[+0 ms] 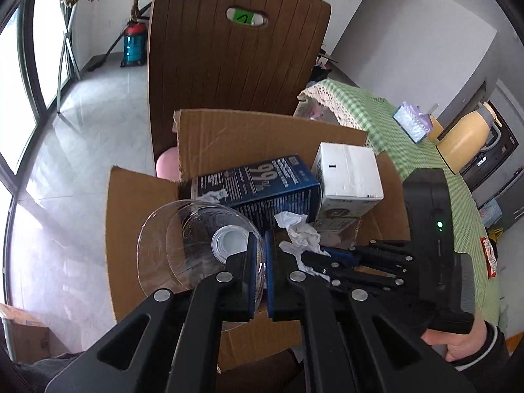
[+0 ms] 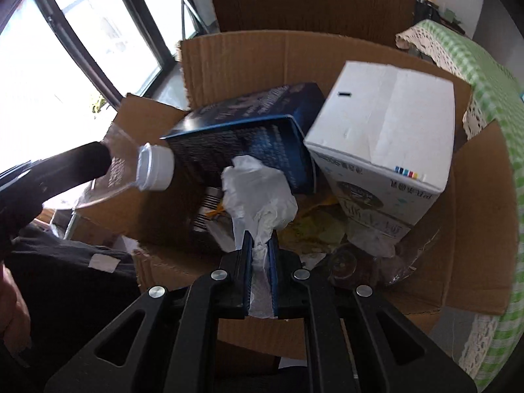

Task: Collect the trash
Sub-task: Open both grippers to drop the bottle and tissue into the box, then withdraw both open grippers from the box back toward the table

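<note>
Crumpled white tissue (image 2: 258, 193) sits between the right gripper (image 2: 260, 249) fingers, whose blue pads lie against its lower tail with a slight gap, over the open cardboard box (image 2: 475, 239). Inside the box, a dark blue carton (image 2: 249, 131) lies at twelve o'clock from the tissue and a white carton (image 2: 386, 121) at two o'clock. At nine o'clock, the left gripper (image 1: 260, 255) keeps its fingers closed on the wall of a clear plastic bottle (image 1: 190, 242) with a white cap (image 2: 155, 167), held over the box's left flap. A brown chair back (image 1: 235, 49) stands behind the box, and a green checked tablecloth (image 1: 386, 114) covers the table at three o'clock.
</note>
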Motion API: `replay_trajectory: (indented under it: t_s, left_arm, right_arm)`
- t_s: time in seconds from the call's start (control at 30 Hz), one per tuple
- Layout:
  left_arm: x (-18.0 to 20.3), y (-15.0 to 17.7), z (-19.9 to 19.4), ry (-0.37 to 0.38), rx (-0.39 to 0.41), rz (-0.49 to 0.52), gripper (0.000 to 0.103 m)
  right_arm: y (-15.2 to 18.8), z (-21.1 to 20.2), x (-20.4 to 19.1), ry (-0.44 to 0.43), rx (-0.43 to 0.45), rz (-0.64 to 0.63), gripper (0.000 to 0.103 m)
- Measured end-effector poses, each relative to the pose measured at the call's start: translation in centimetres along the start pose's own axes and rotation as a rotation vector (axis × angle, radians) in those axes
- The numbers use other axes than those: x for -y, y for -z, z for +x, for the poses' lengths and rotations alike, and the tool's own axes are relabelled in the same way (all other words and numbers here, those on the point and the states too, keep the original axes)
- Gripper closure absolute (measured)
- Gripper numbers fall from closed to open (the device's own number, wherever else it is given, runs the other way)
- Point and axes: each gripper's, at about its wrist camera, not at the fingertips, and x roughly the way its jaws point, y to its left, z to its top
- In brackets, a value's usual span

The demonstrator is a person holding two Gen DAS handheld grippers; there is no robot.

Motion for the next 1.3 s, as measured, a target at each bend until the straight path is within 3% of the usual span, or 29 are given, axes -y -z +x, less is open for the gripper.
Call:
replay_trajectory:
  t_s: [0.03, 0.1, 0.3, 0.4, 0.53, 0.63, 0.7, 0.8, 0.87, 0.97, 1.17, 1.3]
  left_arm:
    - [0.1, 0.2, 0.9, 0.012, -0.02, -0.006, 0.101]
    - [0.1, 0.6, 2.0, 0.032, -0.051, -0.011, 0.101]
    - [1.1, 0.9, 5.7, 0.149, -0.12, -0.035, 0.101]
    - [1.5, 1.0, 7.4, 0.263, -0.149, -0.077, 0.1]
    - [1.8, 1.7, 11.1, 0.21, -0.203, -0.08, 0.099]
    - [2.0, 2.2, 13.8, 0.218, -0.265, -0.1, 0.098]
    - [3.3, 2.5, 14.6, 0.209, -0.269, -0.058, 0.096]
    - [4.6, 2.8, 14.7, 0.105, -0.221, -0.037, 0.07]
    - [4.7, 2.5, 13.5, 0.12, -0.226, -0.075, 0.044]
    - [4.8, 1.6, 9.5, 0.169, -0.144, -0.101, 0.028]
    - [7.0, -0.8, 0.3, 0.108, 0.023, -0.005, 0.02]
    - [10.1, -0.9, -5.7, 0.075, 0.166, 0.084, 0.02]
  right_arm:
    - [0.1, 0.7, 0.6, 0.038, -0.012, 0.015, 0.066]
    - [0.7, 0.7, 1.6, 0.085, 0.005, 0.042, 0.037]
    - [2.1, -3.9, 3.8, 0.164, 0.118, 0.092, 0.031]
    - [3.2, -7.4, 5.1, 0.174, 0.196, 0.14, 0.028]
    - [4.9, -11.5, 6.4, 0.154, 0.276, 0.185, 0.028]
    - [6.0, -13.9, 7.3, 0.171, 0.314, 0.207, 0.028]
    - [6.4, -15.1, 7.8, 0.185, 0.324, 0.225, 0.028]
    - [7.6, -16.9, 9.2, 0.197, 0.333, 0.251, 0.028]
    - [8.4, -18.0, 9.6, 0.209, 0.339, 0.267, 0.028]
    - [9.8, -18.8, 11.0, 0.214, 0.349, 0.294, 0.028]
    - [13.5, -22.4, 13.4, 0.242, 0.421, 0.354, 0.028]
    - [18.4, -26.4, 15.8, 0.315, 0.499, 0.44, 0.028]
